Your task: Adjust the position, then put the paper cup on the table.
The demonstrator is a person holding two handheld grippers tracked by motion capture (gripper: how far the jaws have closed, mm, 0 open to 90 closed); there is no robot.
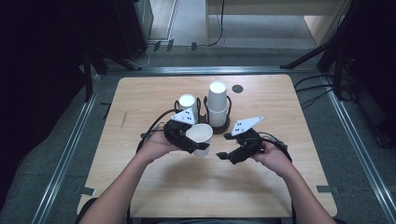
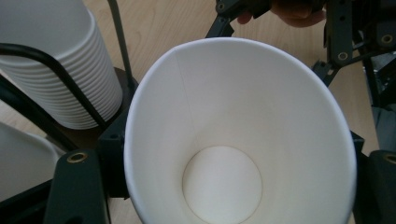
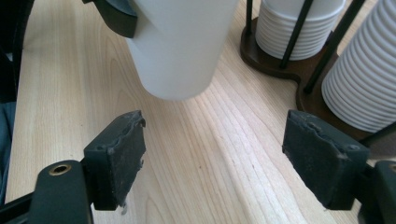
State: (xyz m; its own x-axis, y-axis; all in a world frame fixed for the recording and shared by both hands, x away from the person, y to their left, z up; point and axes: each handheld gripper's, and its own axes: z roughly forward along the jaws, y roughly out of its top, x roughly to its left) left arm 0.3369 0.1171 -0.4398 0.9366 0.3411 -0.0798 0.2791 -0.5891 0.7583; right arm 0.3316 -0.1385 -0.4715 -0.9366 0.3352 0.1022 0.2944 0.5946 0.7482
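Observation:
A single white paper cup (image 1: 200,135) is held off the table, tilted, with my left gripper (image 1: 194,142) shut on its sides. The left gripper view looks straight into the cup's empty inside (image 2: 238,140), with a jaw on either side of it. My right gripper (image 1: 224,145) stands open just right of the cup. In the right gripper view its two black pads (image 3: 119,154) are wide apart with bare wood between them. The cup's bottom (image 3: 180,46) hangs a little beyond them, untouched.
A dark wire cup holder (image 1: 218,126) stands mid-table behind the grippers. It holds a tall stack of white cups (image 1: 217,105) and a shorter stack (image 1: 188,102). A small black disc (image 1: 237,88) lies near the far edge of the wooden table (image 1: 280,107).

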